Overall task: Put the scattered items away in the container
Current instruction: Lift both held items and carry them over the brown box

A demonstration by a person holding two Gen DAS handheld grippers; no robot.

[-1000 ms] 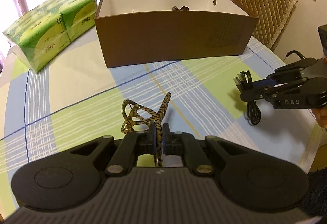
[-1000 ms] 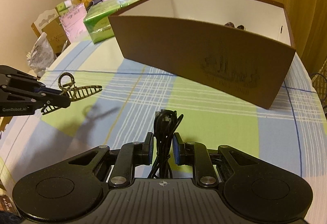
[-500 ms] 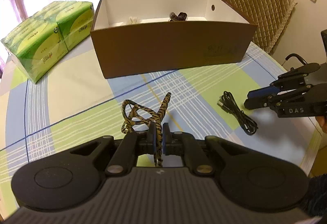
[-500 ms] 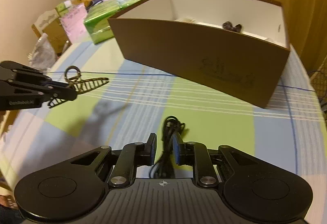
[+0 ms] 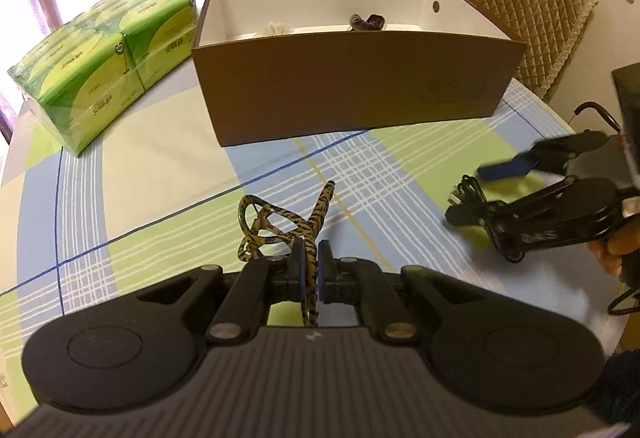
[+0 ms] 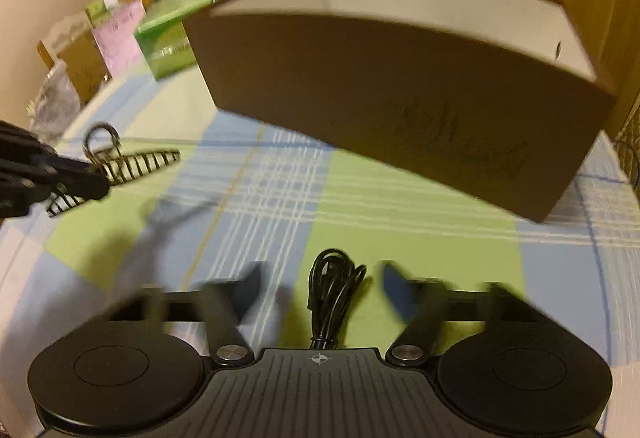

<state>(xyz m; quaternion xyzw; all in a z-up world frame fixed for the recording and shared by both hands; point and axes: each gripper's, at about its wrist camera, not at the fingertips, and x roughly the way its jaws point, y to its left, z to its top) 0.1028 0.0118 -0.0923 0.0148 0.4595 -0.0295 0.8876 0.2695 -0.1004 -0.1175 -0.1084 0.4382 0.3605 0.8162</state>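
The left gripper [image 5: 309, 264] is pinching a tiger-striped hair clip [image 5: 280, 226] above the checked tablecloth [image 5: 160, 166]. The right gripper [image 6: 320, 282], fingers spread wide, is straddling the black cable [image 6: 334, 288] lying on the cloth, near the brown box [image 5: 352, 86].

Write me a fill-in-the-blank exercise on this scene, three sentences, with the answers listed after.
1. The left gripper is shut on a tiger-striped ____ clip.
2. The right gripper has its jaws ____, with the coiled black cable lying on the tablecloth between them.
3. The pack of tissues beside the brown box is wrapped in ____.

Missing words: hair; open; green
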